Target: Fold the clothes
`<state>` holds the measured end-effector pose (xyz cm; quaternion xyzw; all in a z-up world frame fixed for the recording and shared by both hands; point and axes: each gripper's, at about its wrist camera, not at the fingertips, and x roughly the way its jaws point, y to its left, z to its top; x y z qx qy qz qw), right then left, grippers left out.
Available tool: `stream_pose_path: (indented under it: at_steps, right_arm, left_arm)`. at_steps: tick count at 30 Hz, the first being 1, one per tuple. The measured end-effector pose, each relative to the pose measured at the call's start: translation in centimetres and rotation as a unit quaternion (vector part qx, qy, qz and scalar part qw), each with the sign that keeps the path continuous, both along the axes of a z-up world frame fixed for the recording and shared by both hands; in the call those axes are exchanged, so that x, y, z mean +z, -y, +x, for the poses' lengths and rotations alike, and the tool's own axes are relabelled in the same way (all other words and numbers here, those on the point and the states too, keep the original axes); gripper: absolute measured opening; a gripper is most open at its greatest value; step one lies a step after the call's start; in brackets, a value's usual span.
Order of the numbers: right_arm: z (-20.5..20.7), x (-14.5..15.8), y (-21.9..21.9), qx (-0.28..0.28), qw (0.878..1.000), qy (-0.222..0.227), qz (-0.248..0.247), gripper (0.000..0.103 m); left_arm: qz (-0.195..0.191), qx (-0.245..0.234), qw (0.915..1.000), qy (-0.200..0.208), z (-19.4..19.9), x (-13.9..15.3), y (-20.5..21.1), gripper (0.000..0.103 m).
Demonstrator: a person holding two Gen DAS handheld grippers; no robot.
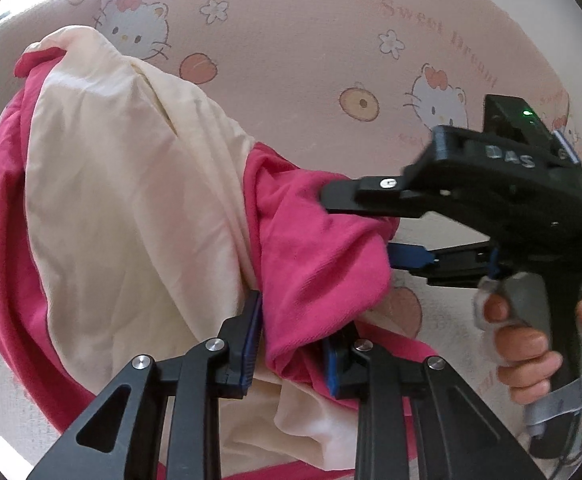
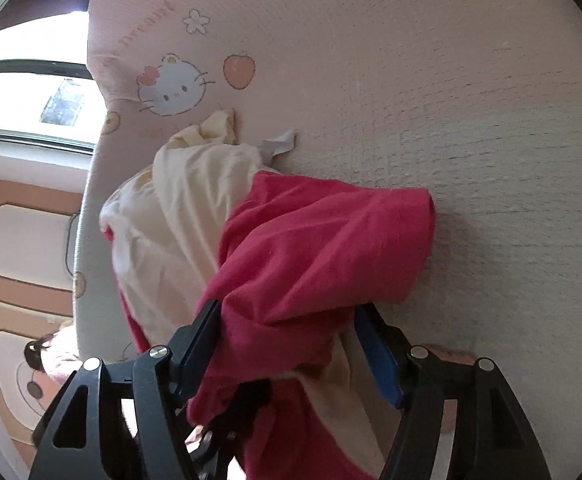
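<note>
Between both grippers (image 1: pixel 293 344) (image 2: pixel 287 352) — pink-cream garment (image 1: pixel 131 208)

Garment (image 1: pixel 131 208) lies on the bedsheet (image 1: pixel 311 40); both grippers' jaws around its fold.

Both pictures are bright with soft daylight. A window (image 2: pixel 31 100) glows very white at the left of the right wrist view. The edges bend round and go dark. The other gripper (image 1: pixel 355 220) looks a little blurry.
</note>
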<state>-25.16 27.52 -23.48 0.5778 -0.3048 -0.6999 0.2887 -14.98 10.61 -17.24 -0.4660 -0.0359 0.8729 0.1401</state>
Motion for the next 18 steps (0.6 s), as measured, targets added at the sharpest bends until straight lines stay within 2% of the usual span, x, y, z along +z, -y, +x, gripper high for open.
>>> stream_pose_path:
  at_steps: [2, 5, 7, 9, 11, 13, 15, 18]
  right_arm:
    - [0.0, -0.1, 0.9, 0.01, 1.0, -0.009, 0.006, 0.066]
    - [0.2, 0.3, 2.0, 0.026, 0.999, -0.042, 0.014, 0.056]
    - [0.5, 0.8, 2.6, 0.038, 0.997, -0.068, 0.023, 0.041]
    - [1.0, 1.7, 3.0, 0.058, 0.992, -0.102, 0.053, 0.017]
    - [1.6, 2.8, 3.4, 0.069, 0.983, -0.135, 0.105, 0.012]
    - [2.5, 4.0, 3.5, 0.077, 0.969, -0.175, 0.156, 0.011]
    - [2.9, 4.8, 3.0, 0.077, 0.961, -0.193, 0.181, 0.01]
    - [3.1, 5.6, 0.9, 0.056, 0.961, -0.192, 0.19, 0.009]
  left_arm:
    - [-0.001, 0.002, 1.0, 0.001, -0.2, -0.1, -0.1, 0.023]
    - [-0.003, 0.003, 1.0, 0.002, -0.7, -0.1, -0.7, 0.023]
    - [-0.004, 0.007, 1.0, 0.004, -0.6, -0.1, -0.6, 0.023]
    - [0.0, 0.01, 0.9999, 0.006, -0.4, 0.1, -0.6, 0.023]
    - [0.003, 0.011, 0.9999, 0.007, -0.2, 0.3, -0.9, 0.023]
    - [0.0, 0.01, 0.9999, 0.006, 0.0, 0.6, -1.7, 0.023]
    - [0.004, 0.005, 1.0, 0.002, 0.3, 1.0, -2.7, 0.023]
    - [0.017, -0.012, 0.9998, -0.008, 0.9, 1.8, -4.5, 0.023]
